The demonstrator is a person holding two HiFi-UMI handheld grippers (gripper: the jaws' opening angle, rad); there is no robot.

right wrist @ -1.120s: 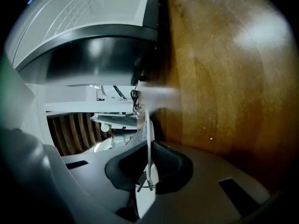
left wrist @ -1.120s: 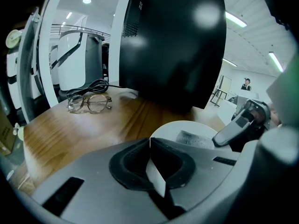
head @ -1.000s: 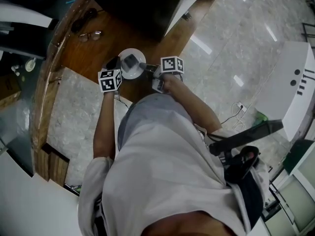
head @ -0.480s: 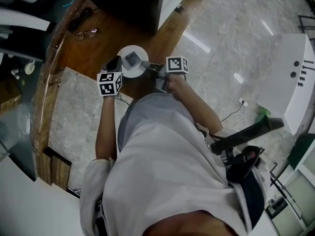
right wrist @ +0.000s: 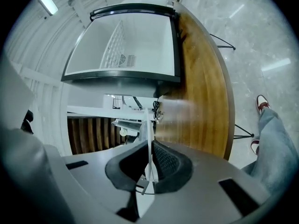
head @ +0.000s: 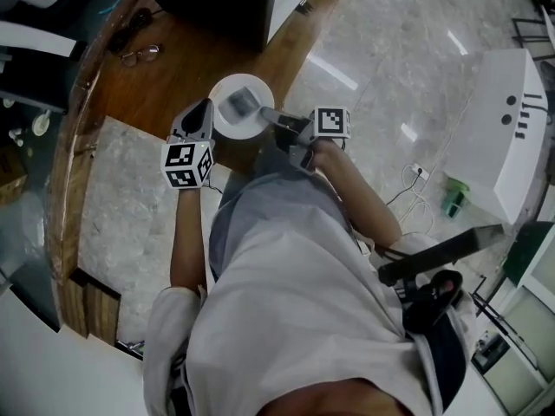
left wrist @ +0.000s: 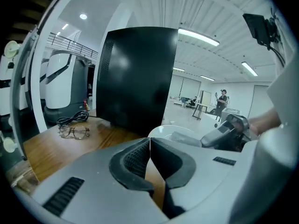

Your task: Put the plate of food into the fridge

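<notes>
A white plate (head: 227, 118) with a grey piece of food (head: 240, 102) is over the wooden counter (head: 165, 81). My right gripper (head: 265, 114) is shut on its right rim; in the right gripper view that rim (right wrist: 149, 125) runs edge-on as a thin white line between the pads of the right gripper (right wrist: 149, 146). Just left of the plate, my left gripper (head: 200, 113) is shut with nothing in it. In the left gripper view the left gripper (left wrist: 150, 141) has its tips touching, and the plate (left wrist: 164, 131) lies beyond them. The black fridge (head: 217, 3) stands behind the plate; its white inside (right wrist: 140, 41) shows open.
A pair of glasses (head: 139, 55) and a dark cable (head: 134, 22) lie on the counter's far left. A stone-topped section (head: 121, 206) adjoins the wood nearer me. Right of the counter lies the shiny floor (head: 408, 68), with a white machine (head: 503, 128).
My left gripper has drawn back a little from the plate, toward me. The right gripper keeps its hold on the plate's rim, and the fridge now sits higher in the view.
</notes>
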